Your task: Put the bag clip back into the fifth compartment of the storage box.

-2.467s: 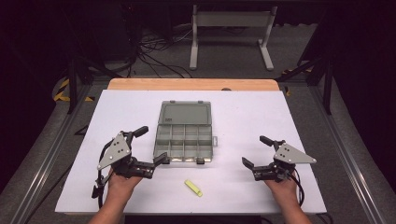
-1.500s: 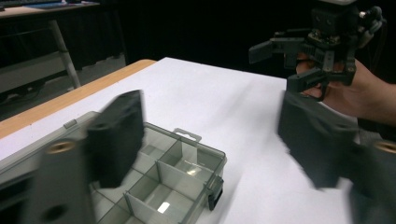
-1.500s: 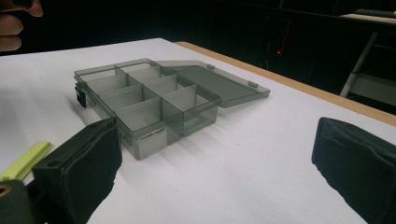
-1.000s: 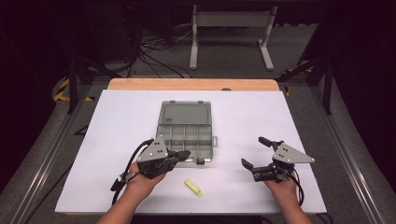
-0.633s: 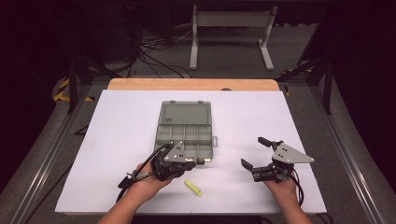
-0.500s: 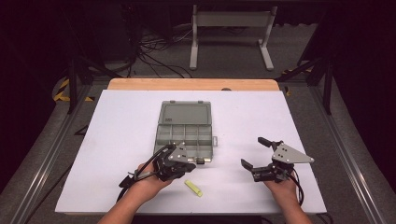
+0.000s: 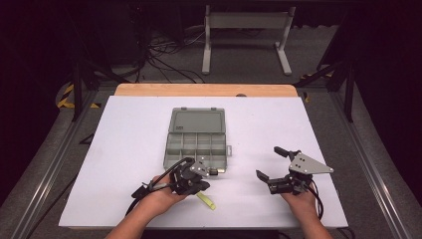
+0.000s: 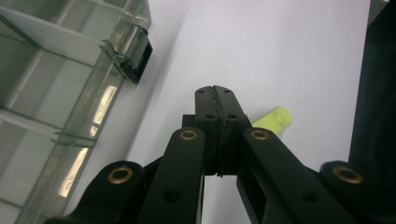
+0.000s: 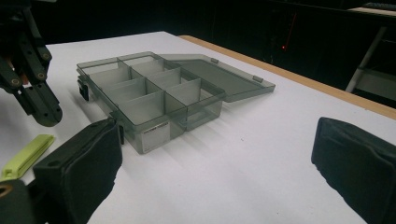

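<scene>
The work looks barely begun: the yellow-green strip (image 7: 206, 200) lies loose on the white table (image 7: 124, 149), just in front of the open box (image 7: 196, 147), whose compartments appear empty. The left gripper (image 7: 199, 186) hangs right over the strip, jaws pressed together with nothing between them; it would have to spread before any pickup. The right gripper (image 7: 272, 164) rests well off to the side, jaws spread and empty. Left to do, I judge: grasp the strip and drop it in a compartment. In the left gripper view the closed jaws hide most of the strip (image 8: 273, 119), and whether the tips touch it is unclear
</scene>
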`<state>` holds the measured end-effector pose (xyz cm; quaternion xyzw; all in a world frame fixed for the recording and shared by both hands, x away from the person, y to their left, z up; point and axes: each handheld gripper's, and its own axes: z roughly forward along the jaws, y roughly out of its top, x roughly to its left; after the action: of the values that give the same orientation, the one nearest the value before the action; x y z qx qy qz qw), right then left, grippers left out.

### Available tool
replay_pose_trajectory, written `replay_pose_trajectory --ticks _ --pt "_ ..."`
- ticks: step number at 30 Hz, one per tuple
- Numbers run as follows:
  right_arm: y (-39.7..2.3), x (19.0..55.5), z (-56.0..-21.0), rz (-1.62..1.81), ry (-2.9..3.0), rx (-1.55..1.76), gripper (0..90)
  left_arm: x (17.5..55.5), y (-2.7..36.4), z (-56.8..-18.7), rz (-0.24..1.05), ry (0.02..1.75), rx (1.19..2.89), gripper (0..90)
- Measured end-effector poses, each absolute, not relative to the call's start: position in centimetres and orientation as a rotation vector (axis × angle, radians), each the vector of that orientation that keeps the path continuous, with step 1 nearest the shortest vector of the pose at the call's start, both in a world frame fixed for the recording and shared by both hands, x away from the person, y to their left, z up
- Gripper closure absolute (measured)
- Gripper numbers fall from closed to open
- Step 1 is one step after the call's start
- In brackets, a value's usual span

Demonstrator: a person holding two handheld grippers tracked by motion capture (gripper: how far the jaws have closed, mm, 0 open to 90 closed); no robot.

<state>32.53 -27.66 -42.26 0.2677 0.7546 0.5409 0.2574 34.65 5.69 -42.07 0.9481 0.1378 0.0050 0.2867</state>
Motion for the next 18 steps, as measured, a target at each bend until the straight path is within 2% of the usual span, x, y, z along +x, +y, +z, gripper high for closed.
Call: replay_pose_trajectory --ticks 18 --pt "-27.59 32.55 -42.30 1.471 2.051 0.728 2.7 34.86 5.47 -43.03 -0.060 0.379 2.583 89.8"
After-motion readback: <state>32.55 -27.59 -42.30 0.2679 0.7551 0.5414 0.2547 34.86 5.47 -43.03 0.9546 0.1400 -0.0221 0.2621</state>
